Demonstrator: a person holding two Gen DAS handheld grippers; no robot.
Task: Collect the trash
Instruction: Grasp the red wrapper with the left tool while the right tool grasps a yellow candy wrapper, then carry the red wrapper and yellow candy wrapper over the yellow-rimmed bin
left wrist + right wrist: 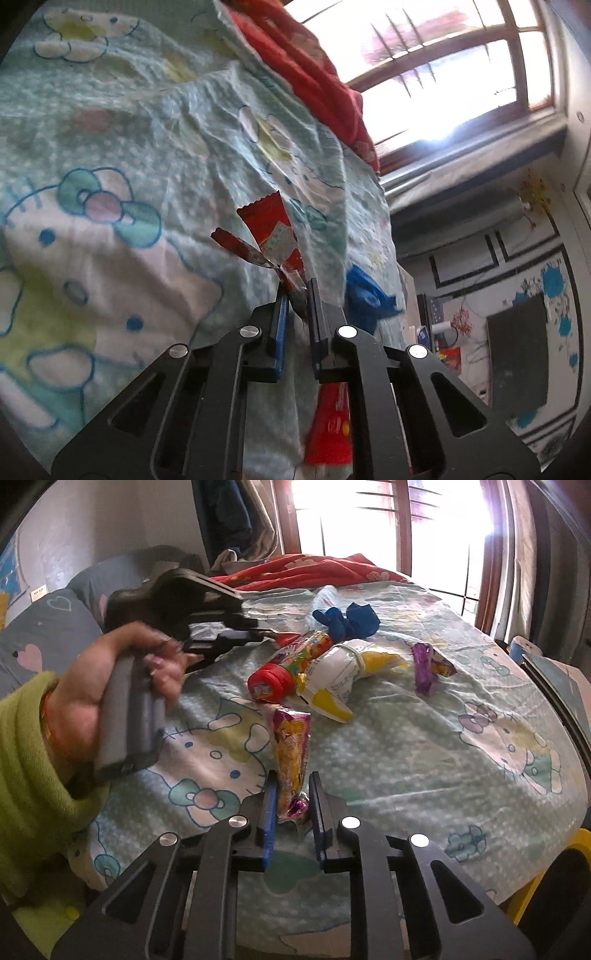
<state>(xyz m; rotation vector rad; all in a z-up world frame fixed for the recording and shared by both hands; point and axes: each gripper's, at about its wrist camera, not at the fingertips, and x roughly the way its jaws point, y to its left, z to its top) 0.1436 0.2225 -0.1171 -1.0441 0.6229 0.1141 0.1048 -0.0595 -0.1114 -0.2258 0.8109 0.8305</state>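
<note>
In the left wrist view my left gripper is shut on the twisted end of a red snack wrapper, held just above the cartoon-print bedsheet. The right wrist view shows that same left gripper in a hand with a green sleeve, with the red wrapper at its tips. My right gripper is shut on the near end of a yellow-and-pink snack wrapper that lies on the bedsheet.
On the bed lie a bottle with a red cap, a white-and-yellow packet, a purple wrapper and a blue cloth. A red blanket is bunched by the window. A yellow object stands past the bed's right edge.
</note>
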